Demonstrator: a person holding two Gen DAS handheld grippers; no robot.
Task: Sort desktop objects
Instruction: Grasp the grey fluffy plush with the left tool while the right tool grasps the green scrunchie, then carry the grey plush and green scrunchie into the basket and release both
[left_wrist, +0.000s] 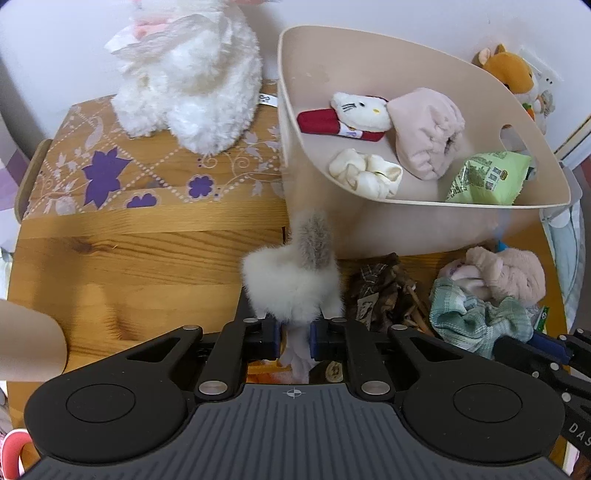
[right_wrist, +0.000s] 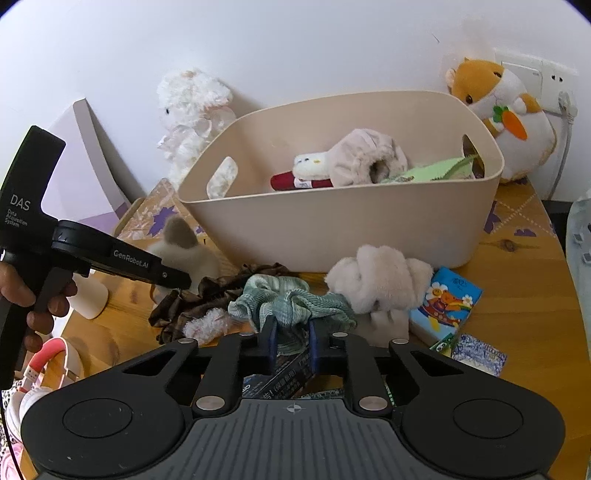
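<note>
While the left gripper (left_wrist: 293, 341) clamps a white furry toy (left_wrist: 291, 280) just before the beige bin (left_wrist: 406, 229), the right gripper (right_wrist: 291, 341) pinches a green cloth (right_wrist: 288, 306) amid table (right_wrist: 517, 295) clutter.

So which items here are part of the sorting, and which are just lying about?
In play:
- left gripper, shut on fluffy white toy
- right gripper, shut on green scrunchie
- beige bin

Lying about:
- hamster plush
- white bunny plush
- pink headphones
</note>
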